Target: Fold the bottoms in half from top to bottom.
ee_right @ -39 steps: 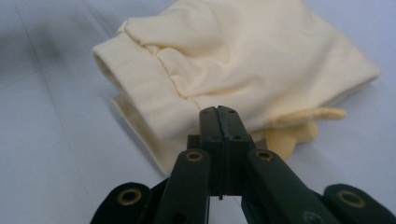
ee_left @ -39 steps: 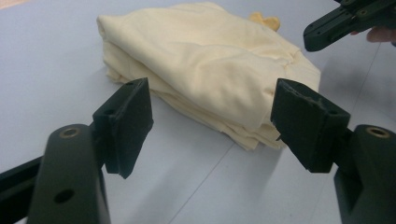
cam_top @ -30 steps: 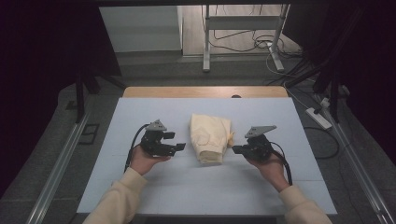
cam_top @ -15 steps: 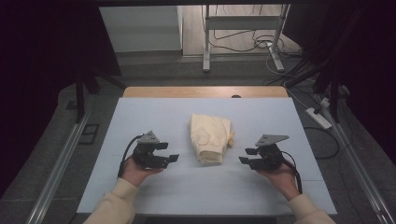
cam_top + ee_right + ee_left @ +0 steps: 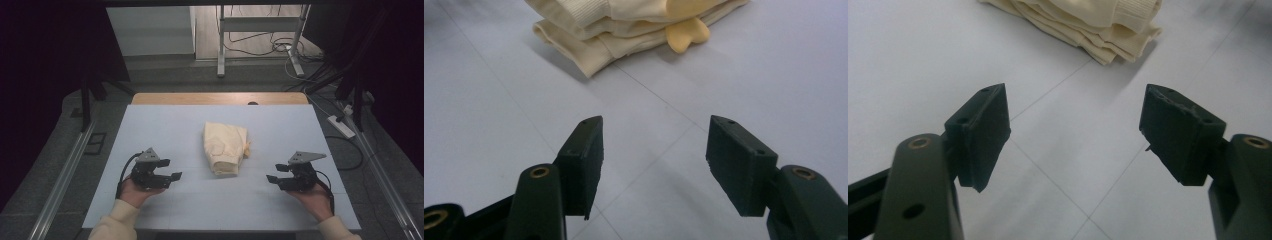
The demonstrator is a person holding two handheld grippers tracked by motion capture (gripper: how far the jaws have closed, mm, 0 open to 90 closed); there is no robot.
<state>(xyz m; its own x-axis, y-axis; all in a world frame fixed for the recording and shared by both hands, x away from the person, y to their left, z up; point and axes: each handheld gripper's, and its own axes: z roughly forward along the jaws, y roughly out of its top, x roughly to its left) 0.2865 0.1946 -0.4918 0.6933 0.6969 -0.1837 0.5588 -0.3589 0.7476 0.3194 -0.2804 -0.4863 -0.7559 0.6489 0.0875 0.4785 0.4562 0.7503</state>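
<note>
- Folded cream garment [image 5: 225, 154] lying mid-bench, a bit toward the far edge, well off both side edges.
- Small yellow tag-like bit [image 5: 687, 33] poking out from the garment's side, touching the bench [image 5: 165, 130]. No readable writing on it, or anywhere else tbh.
- Left gripper [image 5: 174, 176] near the front-left corner, jaws wide apart, nothing between them, just bare bench.
- Right gripper [image 5: 270, 178] near the front-right corner, jaws just been opening, now spread with nothing between them.
- Both pointing inward at the garment, clear of it on either side, not touching.
- Thin grid lines on the bench surface, no labels.
</note>
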